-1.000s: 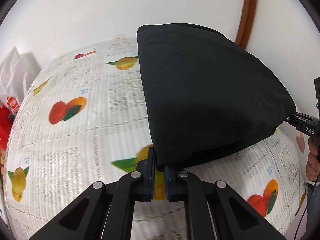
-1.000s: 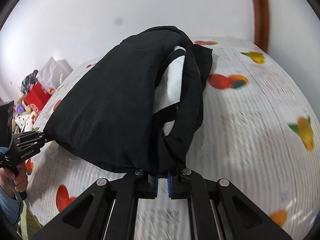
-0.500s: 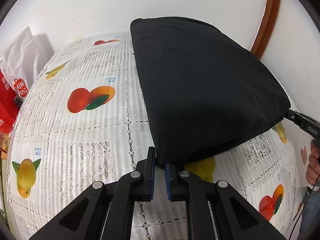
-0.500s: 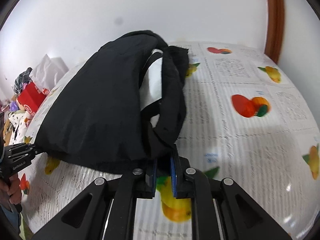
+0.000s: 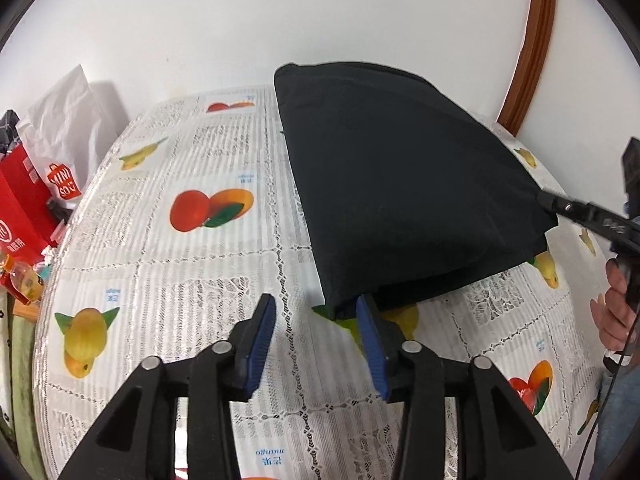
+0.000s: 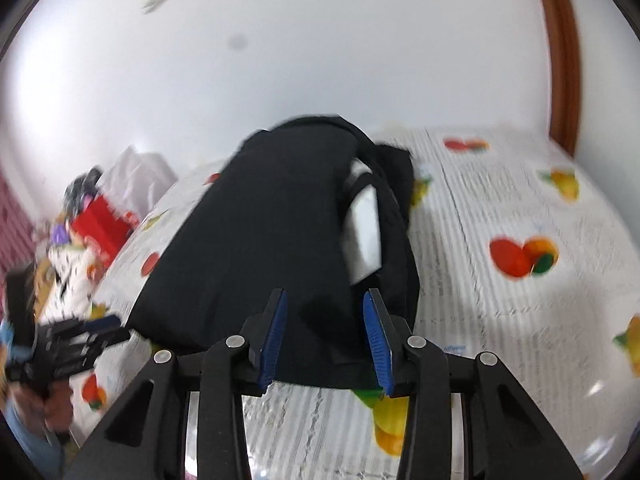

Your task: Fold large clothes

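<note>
Left wrist view is showing my left gripper [image 5: 316, 320] with its blue-padded fingers [image 5: 262, 336] spread wide and holding nothing; the near corner of the black garment [image 5: 400, 200] is lying just beside the inner face of the right-hand finger, though I cannot tell whether it is touching. The garment is resting folded on the fruit-print tablecloth [image 5: 180, 280], reaching from the far edge of the table by the white wall [image 5: 280, 20] toward me. At the right of this view my right gripper [image 5: 580, 216] is showing at the garment's other near corner, too dark there for me to tell if it is gripping, with my right hand [image 5: 616, 312] below it.

Right wrist view, which is blurring, is showing the right gripper [image 6: 326, 332] also spread, the garment [image 6: 260, 240] lying between and beyond its fingers with a white lining [image 6: 366, 240] peeking from an opening in the fold. At the far left my left gripper [image 6: 86, 338] is appearing near the garment's edge. A red box [image 5: 20, 200] and a white bag [image 5: 72, 132] are sitting off the table's left side
</note>
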